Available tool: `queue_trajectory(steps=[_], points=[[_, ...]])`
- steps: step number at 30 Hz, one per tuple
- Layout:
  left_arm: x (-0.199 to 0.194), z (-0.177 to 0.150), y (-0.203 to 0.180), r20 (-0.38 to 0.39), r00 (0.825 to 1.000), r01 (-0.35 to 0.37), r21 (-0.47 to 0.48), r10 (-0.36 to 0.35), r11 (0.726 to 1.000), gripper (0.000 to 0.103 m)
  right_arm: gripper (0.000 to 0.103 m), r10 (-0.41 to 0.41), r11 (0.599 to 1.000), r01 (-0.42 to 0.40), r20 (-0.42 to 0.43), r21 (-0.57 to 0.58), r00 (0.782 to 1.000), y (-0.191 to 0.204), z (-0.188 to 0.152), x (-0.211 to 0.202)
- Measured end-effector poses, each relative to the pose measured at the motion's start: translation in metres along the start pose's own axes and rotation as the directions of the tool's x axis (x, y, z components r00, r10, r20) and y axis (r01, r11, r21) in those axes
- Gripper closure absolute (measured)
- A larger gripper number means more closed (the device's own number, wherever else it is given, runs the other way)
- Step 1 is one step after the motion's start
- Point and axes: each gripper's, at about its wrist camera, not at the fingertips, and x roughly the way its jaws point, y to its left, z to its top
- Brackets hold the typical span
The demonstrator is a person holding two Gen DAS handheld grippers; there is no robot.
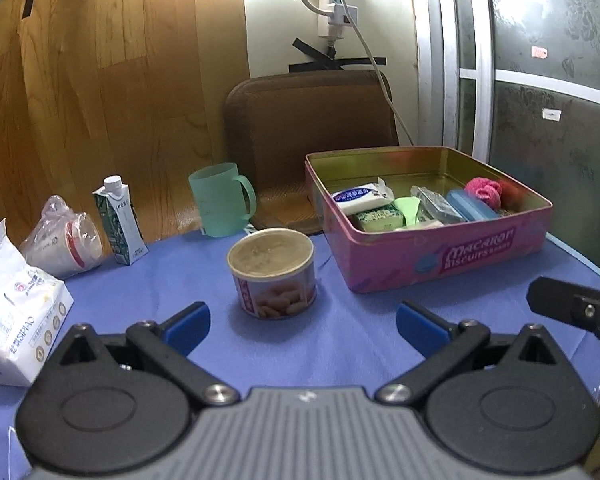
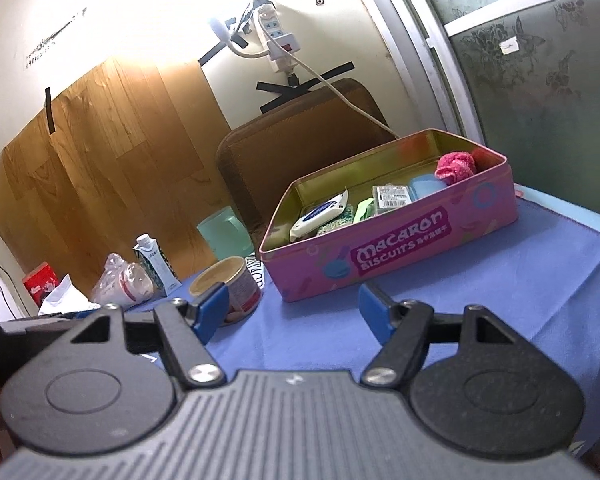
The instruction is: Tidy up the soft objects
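my left gripper (image 1: 302, 322): wide apart, empty
my right gripper (image 2: 292, 308): spread, empty
tin (image 1: 440, 258): holds pink puff (image 1: 485, 193)

Blue-clothed table (image 1: 340, 344) with pink tin (image 1: 440, 256), can (image 1: 274, 276), green mug (image 1: 220, 204), carton (image 1: 120, 224), tissue pack (image 1: 16, 320).
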Motion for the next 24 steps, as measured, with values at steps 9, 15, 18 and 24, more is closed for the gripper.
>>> queue_trajectory(steps=[9, 15, 18, 24], points=[[-0.001, 0.000, -0.003, -0.002, 1.000, 0.001, 0.006, -0.001, 1.000, 0.000, 0.028, 0.009, 1.000, -0.009, -0.005, 0.007, 1.000, -0.002, 0.001, 0.000], [-0.002, -0.004, -0.007, -0.006, 1.000, -0.013, 0.030, 0.014, 0.999, 0.000, 0.028, 0.004, 1.000, -0.003, -0.010, 0.016, 1.000, -0.002, 0.000, 0.001], [-0.002, -0.004, -0.006, -0.015, 1.000, -0.006, 0.021, 0.007, 1.000, 0.000, 0.027, 0.002, 1.000, -0.002, -0.014, 0.014, 1.000, -0.001, -0.001, 0.002], [-0.001, -0.007, -0.009, -0.030, 0.999, -0.027, 0.032, 0.028, 0.999, 0.000, 0.027, -0.006, 1.000, 0.006, -0.020, 0.020, 1.000, -0.002, -0.002, 0.004]])
